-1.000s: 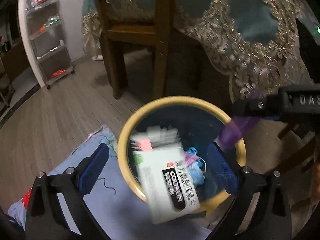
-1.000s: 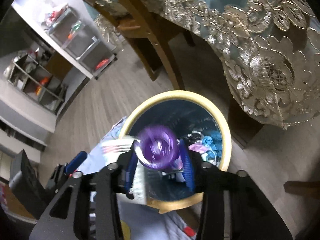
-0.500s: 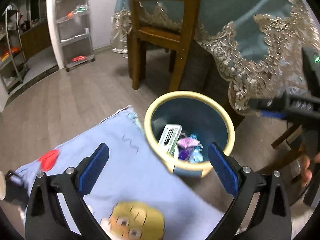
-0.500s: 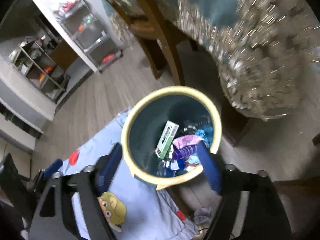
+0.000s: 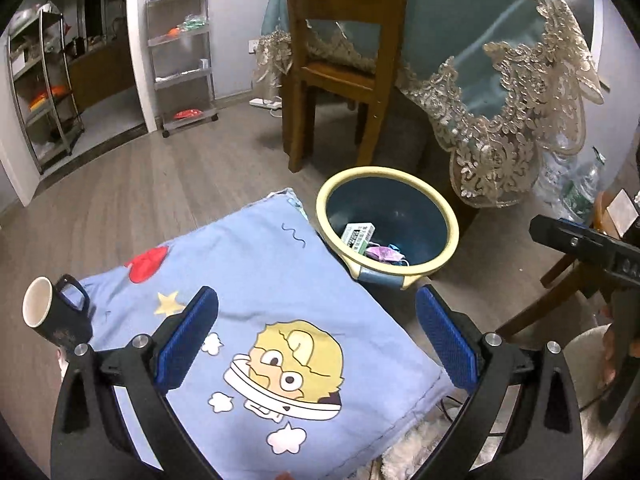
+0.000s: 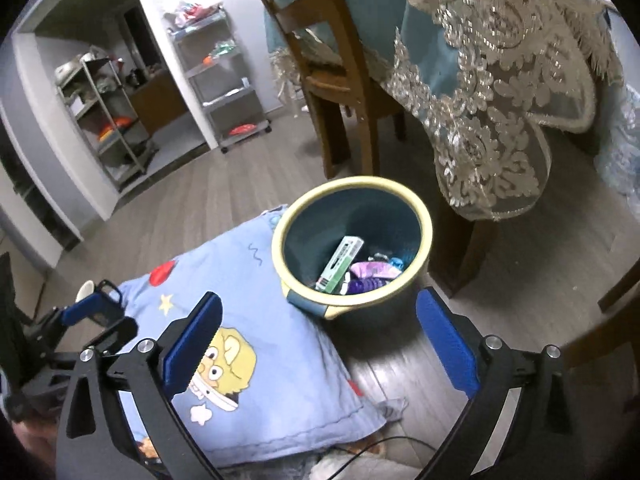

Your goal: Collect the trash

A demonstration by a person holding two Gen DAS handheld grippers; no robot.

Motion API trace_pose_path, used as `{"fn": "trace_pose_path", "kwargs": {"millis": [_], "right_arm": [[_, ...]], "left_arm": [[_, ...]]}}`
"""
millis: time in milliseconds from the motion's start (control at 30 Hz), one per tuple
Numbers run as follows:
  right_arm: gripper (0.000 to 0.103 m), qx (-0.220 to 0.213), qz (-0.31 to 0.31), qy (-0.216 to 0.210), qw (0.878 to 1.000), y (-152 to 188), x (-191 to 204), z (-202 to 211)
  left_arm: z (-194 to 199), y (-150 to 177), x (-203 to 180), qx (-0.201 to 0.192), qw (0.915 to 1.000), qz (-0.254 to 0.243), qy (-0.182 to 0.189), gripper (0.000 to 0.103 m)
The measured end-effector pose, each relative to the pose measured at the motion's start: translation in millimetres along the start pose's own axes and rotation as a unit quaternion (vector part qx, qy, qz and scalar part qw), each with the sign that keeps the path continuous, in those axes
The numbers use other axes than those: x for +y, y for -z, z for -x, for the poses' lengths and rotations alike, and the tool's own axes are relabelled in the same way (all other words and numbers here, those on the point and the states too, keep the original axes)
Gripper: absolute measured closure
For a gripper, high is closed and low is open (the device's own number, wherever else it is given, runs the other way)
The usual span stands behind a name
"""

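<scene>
A blue trash bin with a yellow rim (image 5: 387, 174) (image 6: 352, 182) stands on the floor beside a blue cartoon cloth. Inside lie a white and green box (image 5: 357, 235) (image 6: 340, 264), a purple wrapper (image 5: 380, 253) (image 6: 370, 269) and a purple bottle (image 6: 362, 285). My left gripper (image 5: 316, 340) is open and empty, hovering over the cloth short of the bin. My right gripper (image 6: 318, 342) is open and empty, above the cloth's edge and the floor, short of the bin.
The blue cartoon cloth (image 5: 240, 300) (image 6: 256, 344) covers a low surface. A black mug (image 5: 52, 316) sits at its left edge. A wooden chair (image 5: 340, 60) and a table with a lace-edged teal cloth (image 5: 500, 80) stand behind the bin. Metal shelves (image 5: 180, 48) stand far left.
Both grippers let go of their trash, the box and the purple bottle, which dropped into the bin. Both grippers then opened wide and pulled back and up from the bin.
</scene>
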State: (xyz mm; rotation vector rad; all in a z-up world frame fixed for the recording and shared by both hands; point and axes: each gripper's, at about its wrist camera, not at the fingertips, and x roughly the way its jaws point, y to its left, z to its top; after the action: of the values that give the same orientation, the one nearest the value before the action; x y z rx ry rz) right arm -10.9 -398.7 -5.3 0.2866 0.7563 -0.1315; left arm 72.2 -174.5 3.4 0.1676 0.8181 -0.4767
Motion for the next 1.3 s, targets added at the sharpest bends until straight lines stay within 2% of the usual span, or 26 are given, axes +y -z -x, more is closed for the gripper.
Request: {"fn": "trace_pose_path", "kwargs": {"millis": [100, 300, 833, 1300], "right_arm": [[0.005, -0.01, 0.025, 0.025, 0.999, 4, 8, 3], [0.005, -0.003, 0.04, 0.033, 0.999, 5, 13, -5], [0.005, 0.0, 0.04, 0.032, 0.999, 7, 21, -9], [0.005, 0.002, 0.039, 0.032, 0.999, 7, 22, -11]], "left_arm": [[-8, 5, -5, 0.011, 0.9995, -0.012, -0.029, 0.006], [-8, 7, -8, -0.002, 0.9991, -0.022, -0.037, 0.006], [-9, 7, 1, 0.005, 0.9995, -0.001, -0.03, 0.006], [-9, 7, -5, 0.002, 0.9995, -0.013, -0.03, 0.006]]}}
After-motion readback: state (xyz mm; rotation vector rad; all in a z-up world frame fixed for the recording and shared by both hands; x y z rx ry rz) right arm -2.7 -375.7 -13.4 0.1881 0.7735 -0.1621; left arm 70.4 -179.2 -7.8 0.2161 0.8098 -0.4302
